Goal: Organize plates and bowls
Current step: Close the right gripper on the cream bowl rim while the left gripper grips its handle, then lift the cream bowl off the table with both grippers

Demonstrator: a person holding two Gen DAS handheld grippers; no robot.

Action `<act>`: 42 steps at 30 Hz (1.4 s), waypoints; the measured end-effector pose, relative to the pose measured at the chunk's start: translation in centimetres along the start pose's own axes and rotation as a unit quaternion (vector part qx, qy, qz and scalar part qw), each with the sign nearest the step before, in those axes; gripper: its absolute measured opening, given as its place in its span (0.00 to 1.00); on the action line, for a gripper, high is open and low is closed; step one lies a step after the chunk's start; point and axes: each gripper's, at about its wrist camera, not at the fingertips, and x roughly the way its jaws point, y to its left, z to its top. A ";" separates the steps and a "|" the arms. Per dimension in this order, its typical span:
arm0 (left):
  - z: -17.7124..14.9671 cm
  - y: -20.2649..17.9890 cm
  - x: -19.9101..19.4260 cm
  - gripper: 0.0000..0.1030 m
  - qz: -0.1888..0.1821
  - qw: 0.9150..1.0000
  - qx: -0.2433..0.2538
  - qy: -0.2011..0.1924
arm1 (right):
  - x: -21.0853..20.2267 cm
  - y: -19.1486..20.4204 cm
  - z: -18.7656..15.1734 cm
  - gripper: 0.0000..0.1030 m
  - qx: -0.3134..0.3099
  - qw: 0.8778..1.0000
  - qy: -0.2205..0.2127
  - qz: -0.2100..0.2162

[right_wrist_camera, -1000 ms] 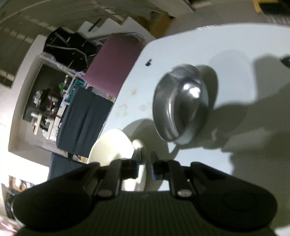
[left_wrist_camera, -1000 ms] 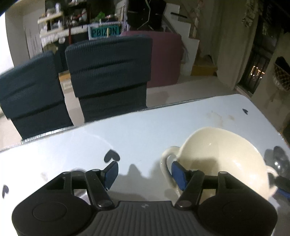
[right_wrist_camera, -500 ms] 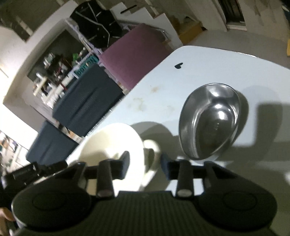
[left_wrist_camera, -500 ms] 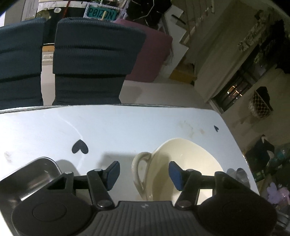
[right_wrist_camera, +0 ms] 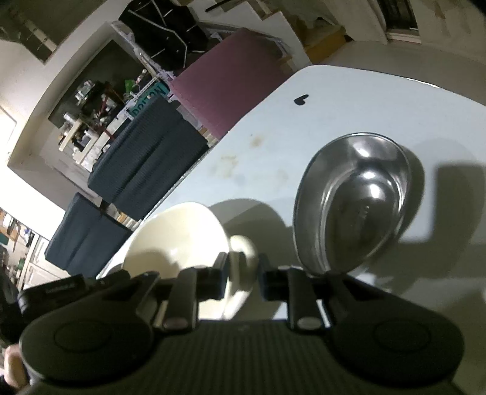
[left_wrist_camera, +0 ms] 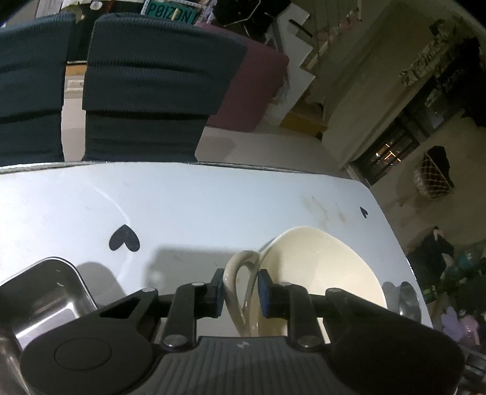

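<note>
you have one cream bowl on the table, and it has two loop handles, one on each side. you have two steel dishes: one round steel bowl and one square steel tray. there is one white table, and you can count two black heart marks on it in the left view. behind the table you see two dark blue chairs and one purple chair. there is one teal sign on the shelf. you hold two grippers, one in each view.
</note>
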 end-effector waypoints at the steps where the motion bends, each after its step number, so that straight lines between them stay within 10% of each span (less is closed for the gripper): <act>1: 0.0 0.0 0.0 0.23 -0.001 1.000 0.001 0.000 | 0.0 0.1 0.0 0.23 -0.002 1.000 0.002 -0.001; 23: -2.2 -2.1 -4.3 0.22 0.027 0.998 0.034 -0.052 | -2.0 1.8 0.3 0.23 -0.076 0.997 -0.019 -0.002; 42: -9.0 -5.7 -20.7 0.19 0.080 0.990 0.012 -0.120 | -11.3 3.2 -2.6 0.22 -0.094 0.989 -0.040 0.109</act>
